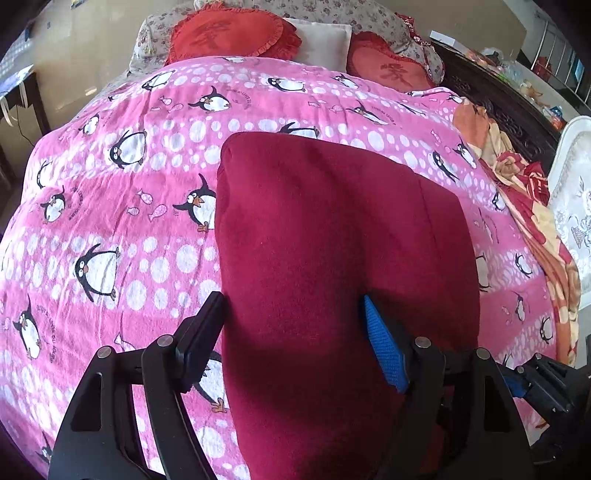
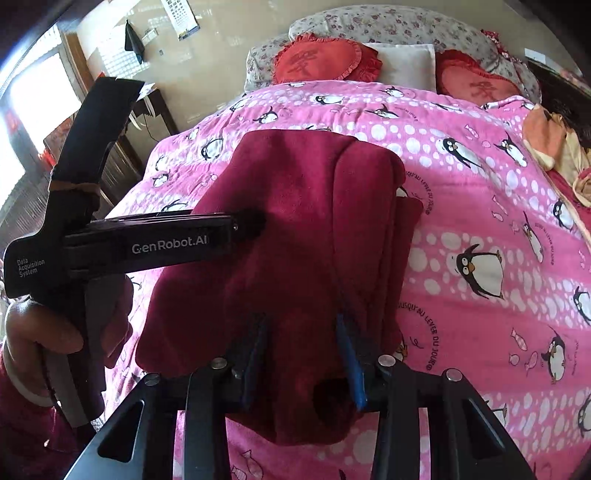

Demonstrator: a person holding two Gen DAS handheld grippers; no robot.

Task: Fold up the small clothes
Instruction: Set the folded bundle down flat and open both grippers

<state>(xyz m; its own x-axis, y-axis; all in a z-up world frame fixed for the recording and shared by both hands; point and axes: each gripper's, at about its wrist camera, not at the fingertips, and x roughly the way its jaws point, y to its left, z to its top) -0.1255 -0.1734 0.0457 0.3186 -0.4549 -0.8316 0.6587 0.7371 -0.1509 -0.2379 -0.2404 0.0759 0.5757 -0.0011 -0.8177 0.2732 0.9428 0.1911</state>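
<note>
Crimson fleece made up the one folded garment, which lay on a pink penguin-print bedspread with its long axis running away from both cameras. In the left wrist view the left gripper stood with its jaws wide apart over the near end of the garment: the black left finger rested at the cloth's left edge and the blue-padded right finger lay on top of the fleece, gripping nothing. In the right wrist view the right gripper sat low at the garment's near edge, its two blue-padded fingers part-way apart with a bunched fold of fleece between them; whether the pads actually pinched the cloth I could not tell. The same view showed the left gripper from the side, held in the person's left hand, its tip touching the garment's left side. White lettering on its body read "GenRobot.AI" and "Data Acquisition System". Two red heart-shaped frilled cushions sat at the bed's head with one white pillow between them. The bedspread carried printed words, partly legible as "LEVER DU JOUR".
</note>
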